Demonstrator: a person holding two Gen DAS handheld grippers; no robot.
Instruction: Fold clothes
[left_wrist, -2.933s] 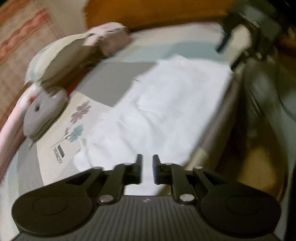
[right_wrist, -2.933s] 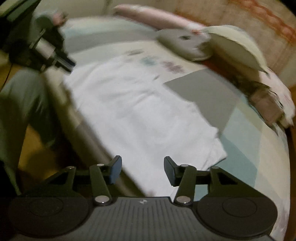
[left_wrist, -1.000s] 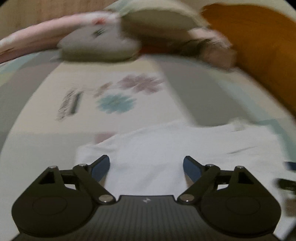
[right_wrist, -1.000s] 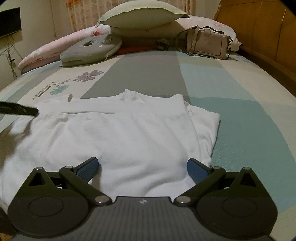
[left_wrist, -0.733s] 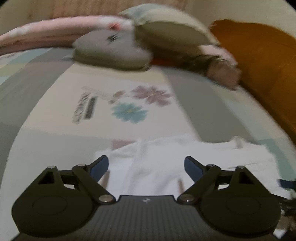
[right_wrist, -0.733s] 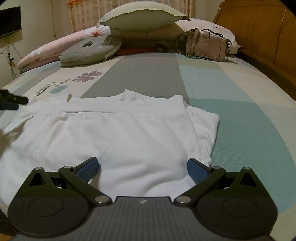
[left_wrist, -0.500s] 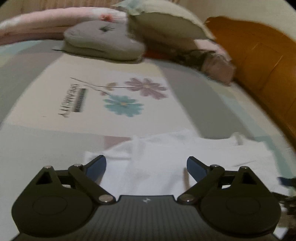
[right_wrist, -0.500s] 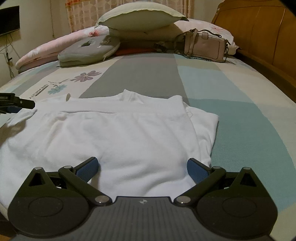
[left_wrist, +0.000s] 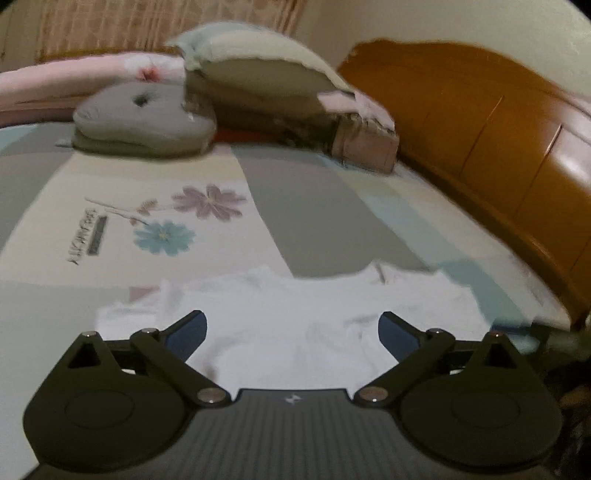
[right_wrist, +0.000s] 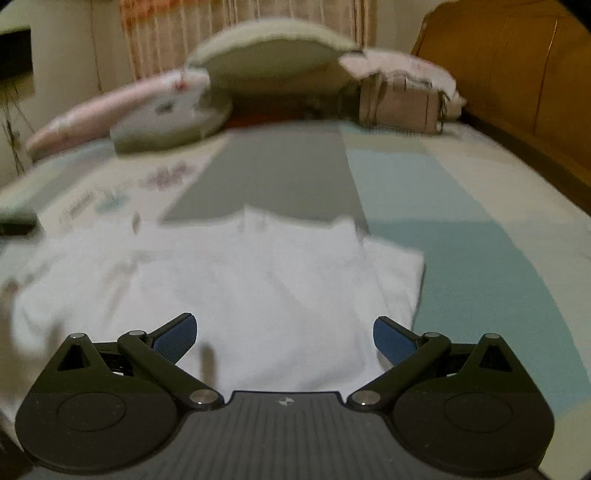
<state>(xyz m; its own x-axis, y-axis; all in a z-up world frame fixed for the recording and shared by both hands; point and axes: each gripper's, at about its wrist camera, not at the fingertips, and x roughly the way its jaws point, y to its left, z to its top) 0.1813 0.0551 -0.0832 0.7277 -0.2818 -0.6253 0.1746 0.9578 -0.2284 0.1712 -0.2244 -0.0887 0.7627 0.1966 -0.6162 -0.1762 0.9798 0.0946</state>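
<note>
From my left side, my left tongs (left_wrist: 291, 326) sit low over the bed with the arms spread wide apart, holding nothing. Between and beyond them lies the white shirt (left_wrist: 295, 314), flat on the bedsheet (left_wrist: 306, 221), which has grey, cream and pale blue blocks and printed flowers (left_wrist: 207, 201). Farther back are a grey cushion (left_wrist: 144, 118), a larger pillow (left_wrist: 258, 62), a small bag (left_wrist: 364, 147), and a wooden headboard (left_wrist: 491, 136) on the right.

From my right side, my right tongs (right_wrist: 284, 334) are also spread wide and empty, level just above the shirt (right_wrist: 240, 280). It lies folded on the sheet (right_wrist: 472, 251), its right edge doubled over. Curtains (right_wrist: 240, 26) hang behind the pillows (right_wrist: 269, 51). This view is blurred.
</note>
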